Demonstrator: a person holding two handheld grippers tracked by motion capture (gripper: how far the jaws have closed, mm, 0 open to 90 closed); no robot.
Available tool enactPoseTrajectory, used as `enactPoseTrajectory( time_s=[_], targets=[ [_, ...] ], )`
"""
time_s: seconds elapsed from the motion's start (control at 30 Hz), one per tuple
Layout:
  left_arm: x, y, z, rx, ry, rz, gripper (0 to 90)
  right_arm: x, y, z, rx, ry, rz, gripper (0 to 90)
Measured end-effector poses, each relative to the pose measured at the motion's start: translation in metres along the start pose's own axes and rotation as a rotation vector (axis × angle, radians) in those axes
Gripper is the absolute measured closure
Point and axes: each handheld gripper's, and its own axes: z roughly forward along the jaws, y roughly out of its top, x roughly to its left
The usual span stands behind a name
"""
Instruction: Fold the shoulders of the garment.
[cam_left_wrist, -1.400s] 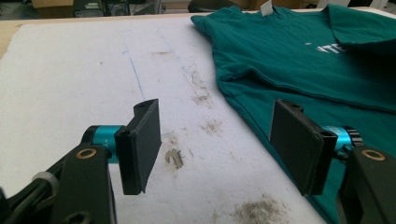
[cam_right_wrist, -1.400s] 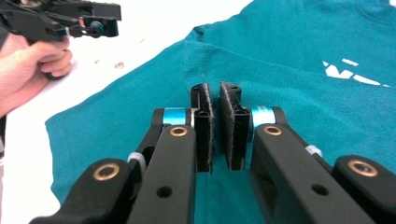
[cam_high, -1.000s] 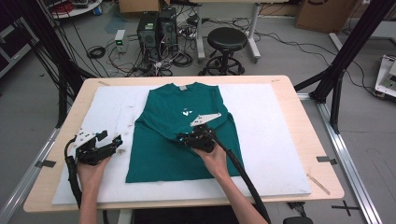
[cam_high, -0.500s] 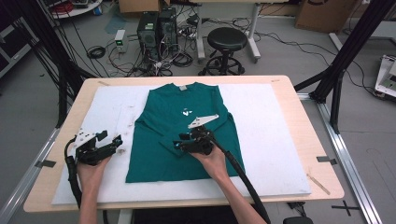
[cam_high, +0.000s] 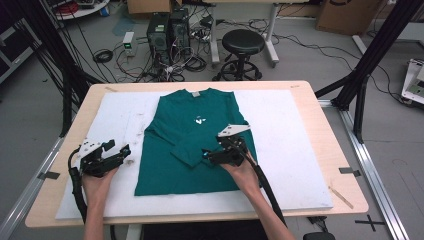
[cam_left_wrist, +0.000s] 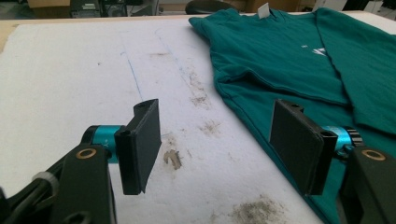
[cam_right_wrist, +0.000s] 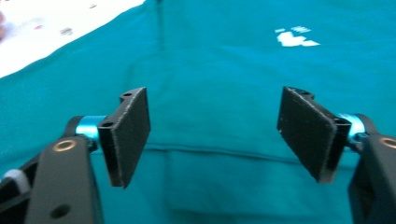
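My right gripper (cam_right_wrist: 215, 140) is hovering spread over the soft green shirt (cam_right_wrist: 224, 74), its white logo (cam_right_wrist: 294, 37) showing close up.

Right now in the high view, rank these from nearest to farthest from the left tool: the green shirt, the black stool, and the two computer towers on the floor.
From the left tool:
1. Green shirt, just to its right on the white mat.
2. Computer towers, on the floor beyond the table's far edge.
3. Black stool, farther right, past the far edge.
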Motion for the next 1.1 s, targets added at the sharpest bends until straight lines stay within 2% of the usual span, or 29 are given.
enactPoseTrajectory(
  time_s=[0.07, 0.13, 0.33, 0.53, 0.73, 0.8, 0.97, 1.1],
  targets=[
    [0.000, 0.000, 0.000, 0.003, 0.003, 0.004, 34.0, -0.006, -0.004, -0.009, -0.024, -0.037, 0.010, 23.1],
    [0.000, 0.000, 0.000, 0.003, 0.006, 0.003, 33.6, -0.015, -0.010, -0.020, -0.054, -0.072, 0.043, 22.7],
    [-0.001, 0.000, 0.001, 0.007, 0.013, 0.006, 33.2, -0.038, -0.025, -0.049, -0.111, -0.127, 0.089, 22.7],
    [-0.002, 0.000, 0.001, 0.012, 0.016, 0.019, 33.2, -0.062, -0.040, -0.065, -0.105, -0.187, 0.119, 22.8],
    [-0.004, 0.001, 0.002, 0.021, 0.022, 0.033, 33.2, -0.084, -0.065, -0.082, -0.096, -0.243, 0.170, 23.1],
    [-0.004, 0.001, 0.002, 0.023, 0.023, 0.036, 33.2, -0.089, -0.072, -0.088, -0.099, -0.264, 0.190, 23.4],
    [-0.004, 0.001, 0.002, 0.022, 0.019, 0.031, 33.2, -0.100, -0.079, -0.099, -0.126, -0.295, 0.200, 23.7],
    [-0.004, 0.001, 0.002, 0.023, 0.019, 0.033, 33.2, -0.105, -0.086, -0.104, -0.132, -0.308, 0.220, 23.8]
  ],
)
